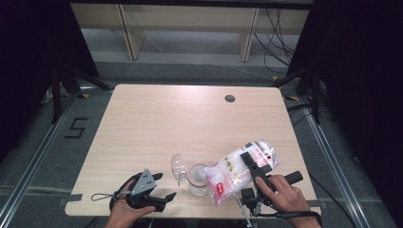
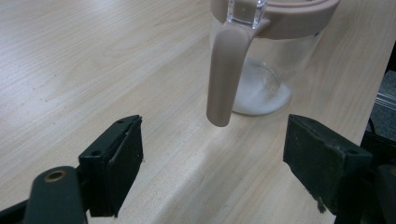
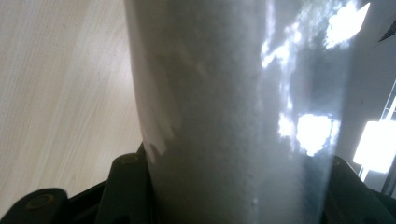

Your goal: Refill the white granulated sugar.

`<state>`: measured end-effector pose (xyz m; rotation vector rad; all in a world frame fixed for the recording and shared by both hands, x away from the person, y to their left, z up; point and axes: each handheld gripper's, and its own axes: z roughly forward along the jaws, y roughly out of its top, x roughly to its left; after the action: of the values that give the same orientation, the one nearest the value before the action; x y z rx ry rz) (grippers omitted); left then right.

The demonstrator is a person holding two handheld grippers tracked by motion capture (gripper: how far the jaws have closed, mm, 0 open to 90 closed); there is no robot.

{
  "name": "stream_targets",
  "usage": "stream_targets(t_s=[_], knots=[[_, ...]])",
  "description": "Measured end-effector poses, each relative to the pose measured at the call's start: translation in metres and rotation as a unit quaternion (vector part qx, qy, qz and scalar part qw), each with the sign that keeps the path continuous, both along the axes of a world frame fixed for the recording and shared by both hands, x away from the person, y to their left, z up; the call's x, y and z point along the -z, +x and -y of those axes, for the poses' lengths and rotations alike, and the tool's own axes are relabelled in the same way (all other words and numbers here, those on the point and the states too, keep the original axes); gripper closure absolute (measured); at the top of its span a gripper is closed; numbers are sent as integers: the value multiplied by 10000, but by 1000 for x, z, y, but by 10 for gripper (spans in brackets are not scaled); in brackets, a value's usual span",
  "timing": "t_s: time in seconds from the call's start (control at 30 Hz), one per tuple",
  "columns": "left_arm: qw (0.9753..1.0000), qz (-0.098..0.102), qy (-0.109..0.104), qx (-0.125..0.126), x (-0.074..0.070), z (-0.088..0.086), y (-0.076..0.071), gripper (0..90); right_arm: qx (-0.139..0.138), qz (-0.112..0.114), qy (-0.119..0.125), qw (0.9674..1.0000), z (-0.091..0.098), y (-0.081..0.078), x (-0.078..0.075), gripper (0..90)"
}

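Observation:
A clear jug [image 1: 197,179] with a beige rim and handle [image 2: 225,70] stands near the table's front edge, its clear lid [image 1: 178,166] flipped open to the left. A little white powder [image 2: 261,95] lies on its bottom. My right gripper [image 1: 251,161] is shut on a clear plastic bag of white granules [image 1: 235,172], held tilted with its lower end over the jug's mouth. In the right gripper view the bag [image 3: 233,107] fills the space between the jaws of the right gripper [image 3: 233,198]. My left gripper [image 1: 166,186] rests open left of the jug. Its jaws [image 2: 215,154] face the handle without touching it.
The wooden table [image 1: 157,118] has a round cable hole [image 1: 230,98] at the back right. Dark curtains hang on both sides, and shelving legs and cables stand on the floor behind. The jug and bag sit close to the table's front edge.

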<state>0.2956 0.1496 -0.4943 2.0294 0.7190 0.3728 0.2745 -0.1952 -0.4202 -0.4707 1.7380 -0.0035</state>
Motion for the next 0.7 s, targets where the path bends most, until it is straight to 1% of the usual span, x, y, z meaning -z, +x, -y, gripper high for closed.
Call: stream_targets(t_s=[0.03, 0.07, 0.1, 0.13, 0.17, 0.2, 0.23, 0.27, 0.3, 0.33, 0.37, 0.4, 0.43, 0.47, 0.5, 0.53, 0.57, 0.6, 0.63, 0.7], knots=[[10000, -4, 36, 48, 0, 0, 1, 196, 6, 0, -75, 10000, 0, 0, -1, 526], [10000, 10, 62, 44, 0, -1, 0, 196, 59, -15, 88, 9999, 2, -2, 1, 526], [10000, 14, 62, 46, 0, 0, 0, 196, -71, 71, -74, 9999, 1, -2, -1, 527], [10000, 1, -25, 32, 0, 1, 0, 195, -7, 27, -15, 10000, 2, -3, 0, 527], [10000, 10, 34, 52, 0, 0, 0, 196, 55, -21, 41, 10000, 2, -4, 1, 527], [10000, -68, 48, -16, 0, 0, 0, 196, 58, 12, 22, 10000, 2, -5, 1, 527], [10000, -43, -31, -32, 0, 0, -1, 196, -62, -3, -60, 10000, -1, -3, 0, 528], [10000, -57, -26, -66, 0, 0, -1, 195, 7, -48, 33, 10000, -1, -4, 2, 528], [9999, -64, -95, -90, 0, 1, -2, 196, 17, -94, -38, 9999, -3, -3, 1, 528], [10000, -16, -4, -50, 0, 0, -1, 195, -48, -64, 11, 10000, -4, -1, 3, 528], [9999, -65, -61, -101, 0, 0, -1, 196, -53, -67, -1, 10000, -5, 0, 3, 529], [10000, -62, -38, -43, 0, 0, 0, 196, -150, -46, -84, 9998, -7, 2, 2, 529], [9999, -83, -35, -63, 1, -1, 0, 196, -45, -122, 36, 9999, -6, 2, 5, 530], [9999, -63, -40, -75, 0, -1, 0, 196, 30, -122, 114, 9999, -5, 1, 6, 530], [10000, 7, -9, -29, -1, -2, 1, 196, -52, -100, -92, 9999, -5, 3, 3, 531], [10000, 2, -32, -42, -1, -2, 0, 196, 4, -79, -18, 10000, -3, 2, 4, 532], [9999, -27, -75, -92, -1, -1, 0, 196, -7, -82, 2, 10000, -2, 2, 4, 532], [10000, 0, -41, -27, -1, -2, 0, 196, 100, -118, 39, 9999, 0, 0, 4, 533], [10000, 14, -66, -7, -1, -1, 1, 196, 27, -80, 8, 10000, 0, 0, 3, 534], [9999, 45, 116, 34, -1, -3, 1, 196, -59, -11, -129, 9999, -1, 0, 0, 534]])
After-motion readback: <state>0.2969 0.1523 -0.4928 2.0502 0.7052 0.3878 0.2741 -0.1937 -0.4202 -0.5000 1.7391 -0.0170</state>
